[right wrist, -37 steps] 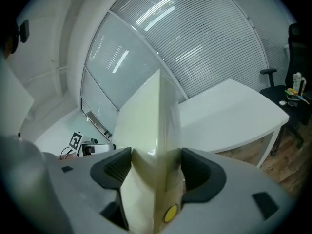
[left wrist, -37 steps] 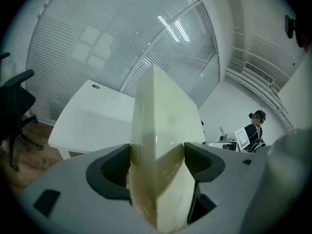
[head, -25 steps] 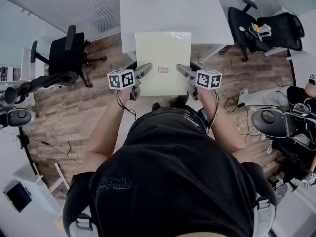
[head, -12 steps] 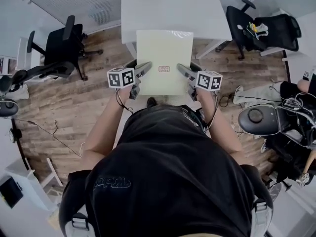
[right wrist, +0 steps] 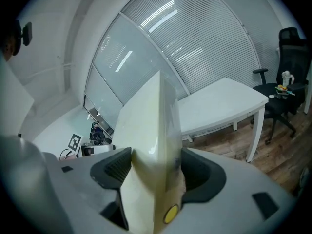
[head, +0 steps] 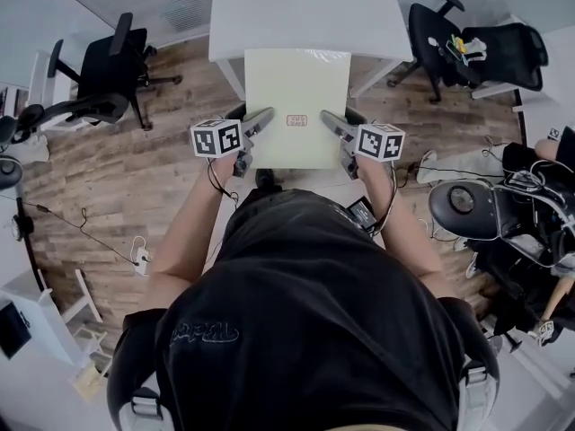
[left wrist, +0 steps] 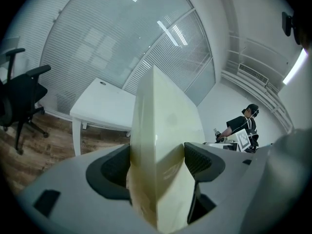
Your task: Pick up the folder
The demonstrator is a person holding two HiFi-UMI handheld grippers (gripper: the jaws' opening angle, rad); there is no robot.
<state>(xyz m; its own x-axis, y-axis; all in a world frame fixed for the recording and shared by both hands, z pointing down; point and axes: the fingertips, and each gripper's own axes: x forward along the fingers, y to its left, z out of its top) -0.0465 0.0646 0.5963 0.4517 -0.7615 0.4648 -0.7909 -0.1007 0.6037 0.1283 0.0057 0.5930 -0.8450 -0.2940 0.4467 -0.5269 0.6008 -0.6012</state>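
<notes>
Above floor (head: pixel 135 182); folder (head: pixel 296 83) clamped in both jaws.

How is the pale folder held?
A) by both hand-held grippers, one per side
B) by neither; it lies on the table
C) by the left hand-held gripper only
A: the left hand-held gripper and right hand-held gripper each clamp a side edge of the folder.

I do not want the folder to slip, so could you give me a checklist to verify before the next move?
1. Left gripper shut on the folder edge: ok.
2. Right gripper shut on the opposite edge: ok.
3. Folder held flat between both grippers: ok.
4. Folder raised clear of the white table: ok.
5. Office chairs stand aside from the folder: ok.
6. Contents secured inside the folder: cannot tell.
</notes>
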